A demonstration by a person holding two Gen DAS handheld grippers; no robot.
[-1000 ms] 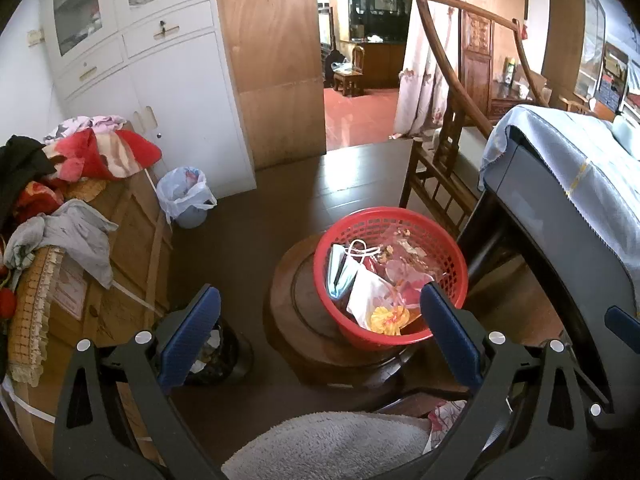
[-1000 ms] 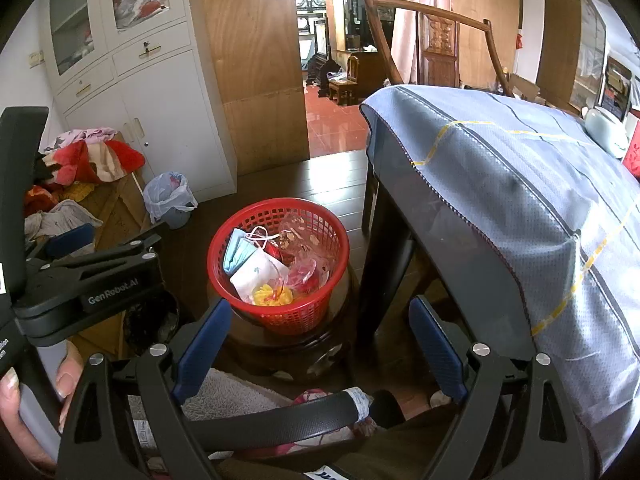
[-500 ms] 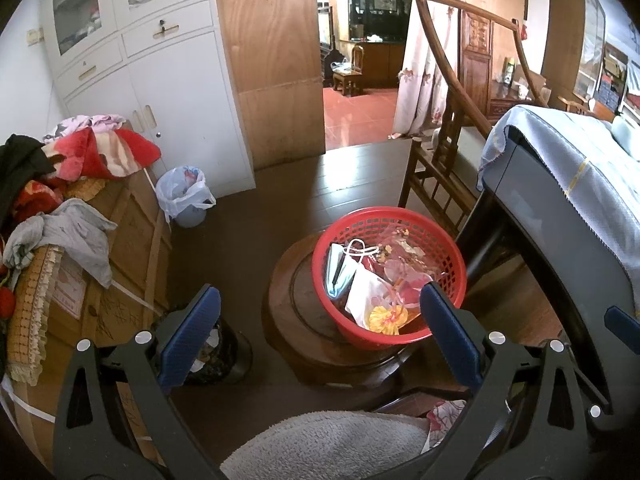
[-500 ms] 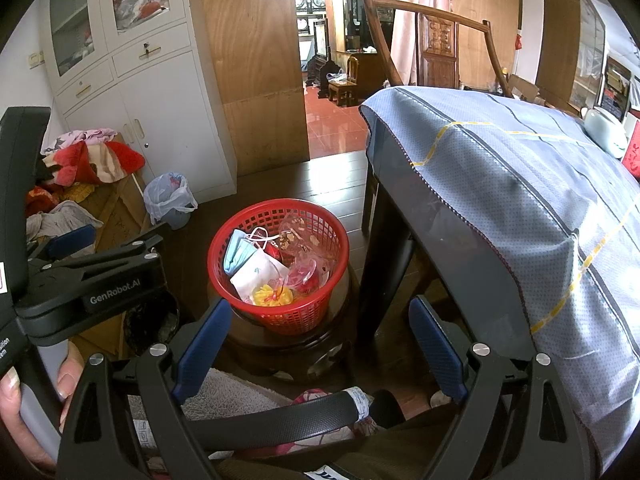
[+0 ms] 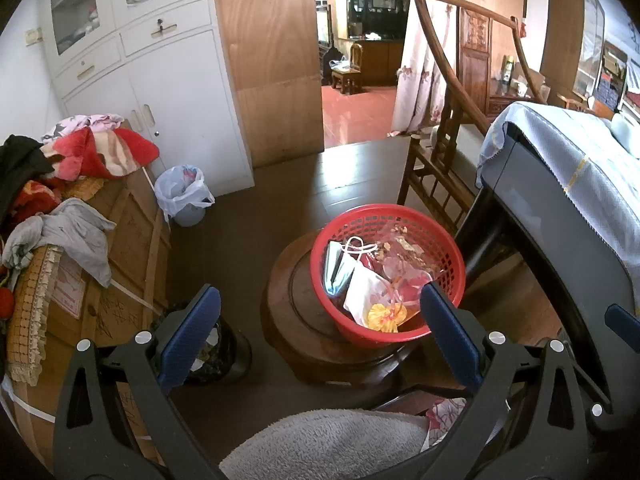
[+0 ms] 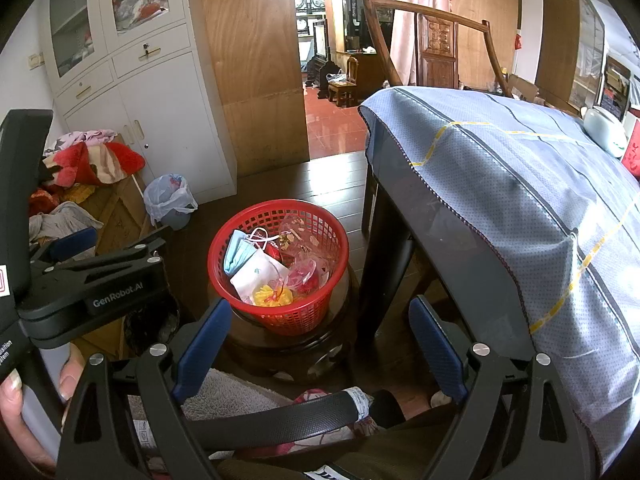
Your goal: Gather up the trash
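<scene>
Left tongs (image 5: 316,330) hanging wide open, gripping nothing. Red basket (image 5: 444,240) of trash is sitting on round wooden stool (image 5: 296,320), just ahead. Black bin (image 5: 224,356) standing left of the stool, lined bin (image 5: 182,196) farther behind.

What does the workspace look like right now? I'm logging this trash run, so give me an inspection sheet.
Surface: round wooden stool on dark floor.
Job's things: red basket on the stool holds face mask, wrappers, yellow item; lined bin by the cabinet; black bin beside the stool.
Clutter: clothes pile on wooden crate.
Grippers: left gripper open, empty; right gripper open, empty.
Cables: nothing seen.
Surroundings: white cabinet, covered table, wooden chair.
</scene>
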